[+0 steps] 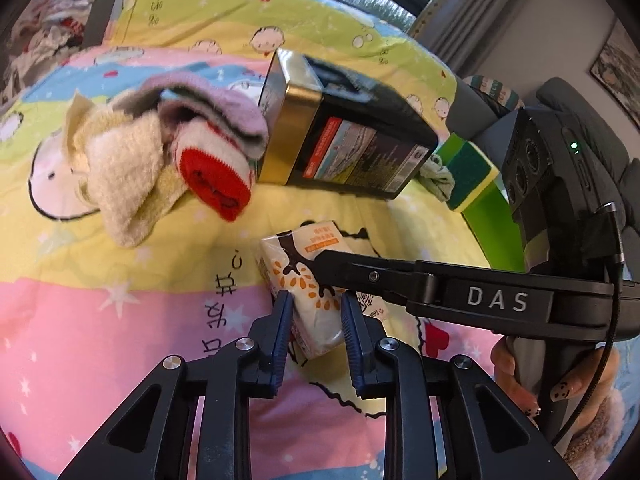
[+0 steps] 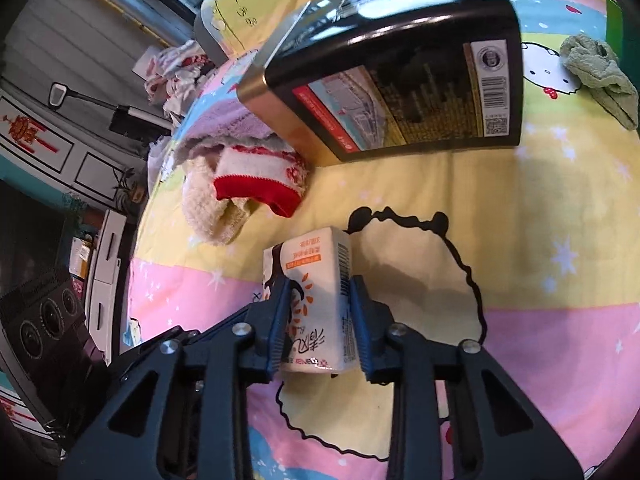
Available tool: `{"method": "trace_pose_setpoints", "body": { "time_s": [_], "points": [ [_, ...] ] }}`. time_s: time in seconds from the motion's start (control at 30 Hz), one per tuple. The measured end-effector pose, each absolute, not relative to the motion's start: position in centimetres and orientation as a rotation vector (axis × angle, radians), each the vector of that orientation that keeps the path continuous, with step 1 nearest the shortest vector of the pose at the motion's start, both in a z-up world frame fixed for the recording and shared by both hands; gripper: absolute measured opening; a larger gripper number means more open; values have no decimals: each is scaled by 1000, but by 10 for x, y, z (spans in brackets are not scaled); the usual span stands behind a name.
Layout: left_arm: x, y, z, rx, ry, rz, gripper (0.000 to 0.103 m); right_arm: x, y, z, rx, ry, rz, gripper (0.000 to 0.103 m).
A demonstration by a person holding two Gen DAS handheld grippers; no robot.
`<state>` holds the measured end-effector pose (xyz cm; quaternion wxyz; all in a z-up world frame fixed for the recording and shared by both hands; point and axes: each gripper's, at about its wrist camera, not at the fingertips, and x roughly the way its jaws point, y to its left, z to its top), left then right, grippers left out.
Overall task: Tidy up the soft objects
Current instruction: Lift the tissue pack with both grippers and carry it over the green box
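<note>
On the quilt (image 2: 540, 208), both tongs (image 1: 316, 320) (image 2: 318, 312) pinch the tissue pack (image 2: 316, 300) lying lengthwise between them.

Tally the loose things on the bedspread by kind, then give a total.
Sock pile: 1, individual socks cannot be told apart
Tissue pack: 1
Black tin box: 1
Green cloth: 1
Sponge: 1
Total: 5
</note>
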<state>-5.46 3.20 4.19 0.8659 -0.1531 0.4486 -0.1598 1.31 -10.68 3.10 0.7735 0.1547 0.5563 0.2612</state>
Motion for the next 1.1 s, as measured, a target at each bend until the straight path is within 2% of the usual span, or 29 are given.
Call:
{"method": "trace_pose_setpoints", "body": {
  "time_s": [0.17, 0.37, 0.67, 0.87, 1.1],
  "points": [
    [-57, 26, 62, -303, 895, -329, 25, 8, -113, 51, 345, 1131, 579, 27],
    [-49, -1, 114, -272, 769, -374, 25, 6, -143, 107, 345, 974, 557, 26],
    [-27, -86, 179, -208, 626, -513, 25, -3, -236, 178, 391, 733, 427, 25],
    [-16, -156, 184, -161, 607, -624, 25, -15, -306, 185, 439, 644, 289, 25],
    [-1, -222, 168, -109, 652, -699, 25, -22, -363, 172, 498, 652, 125, 25]
  ]
}}
